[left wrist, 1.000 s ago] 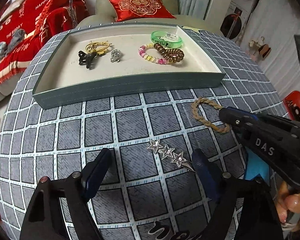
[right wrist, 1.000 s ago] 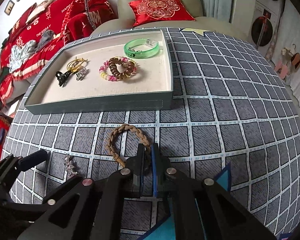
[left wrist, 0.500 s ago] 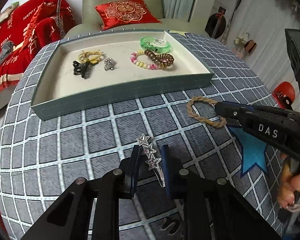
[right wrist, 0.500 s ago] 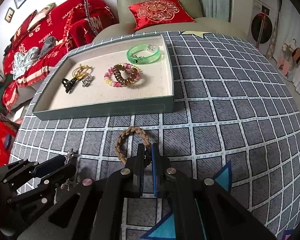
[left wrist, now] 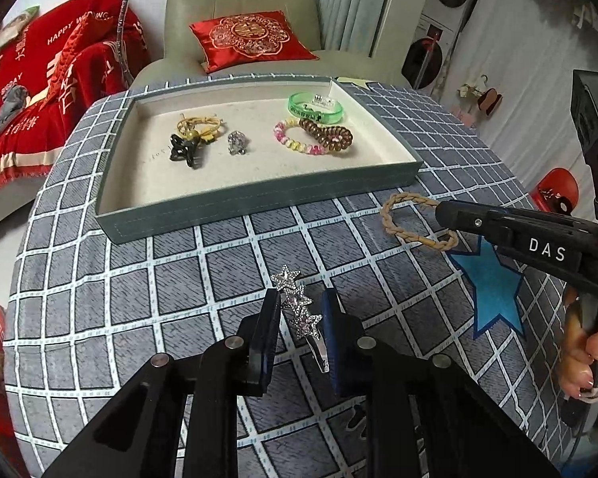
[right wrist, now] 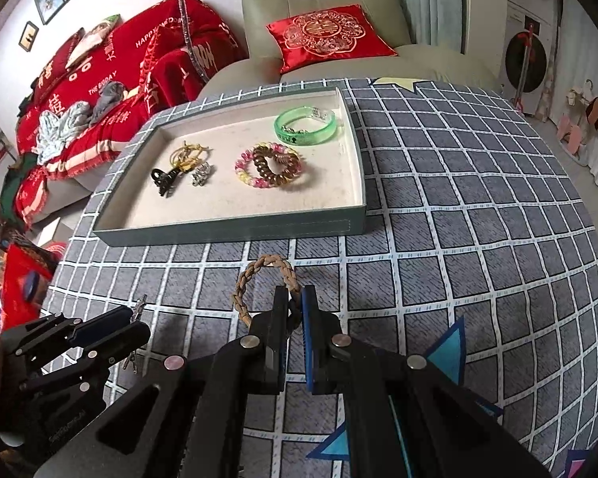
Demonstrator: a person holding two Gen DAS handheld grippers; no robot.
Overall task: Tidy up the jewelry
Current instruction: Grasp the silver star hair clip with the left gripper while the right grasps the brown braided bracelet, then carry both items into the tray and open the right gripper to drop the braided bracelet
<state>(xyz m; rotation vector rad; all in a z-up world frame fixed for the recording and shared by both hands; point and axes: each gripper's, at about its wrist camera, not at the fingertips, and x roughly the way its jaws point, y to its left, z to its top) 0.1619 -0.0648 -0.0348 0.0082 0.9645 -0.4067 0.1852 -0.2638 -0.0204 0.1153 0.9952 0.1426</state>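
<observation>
My left gripper [left wrist: 299, 302] is shut on a silver star hair clip [left wrist: 299, 310] and holds it just above the checked tablecloth. My right gripper [right wrist: 295, 298] is shut on a braided tan bracelet [right wrist: 259, 275], which hangs in front of the tray; it also shows in the left wrist view [left wrist: 402, 227]. The grey-green tray [left wrist: 259, 203] with a cream lining stands beyond both grippers. It holds a green bangle [left wrist: 315, 107], a pink bead bracelet [left wrist: 295, 143], a brown coil hair tie [left wrist: 331, 135], a black claw clip [left wrist: 183, 151], a gold ring bundle [left wrist: 199, 125] and a small silver piece [left wrist: 237, 142].
The round table carries a grey checked cloth [right wrist: 458, 219] with blue star patches [left wrist: 494, 286]. An armchair with a red cushion [left wrist: 251, 38] stands behind the table. A sofa with red blankets [right wrist: 99, 91] is at the left.
My left gripper has closed on the star hair clip and lifted it. My right gripper has stayed shut on the braided bracelet and raised it a little toward the tray.
</observation>
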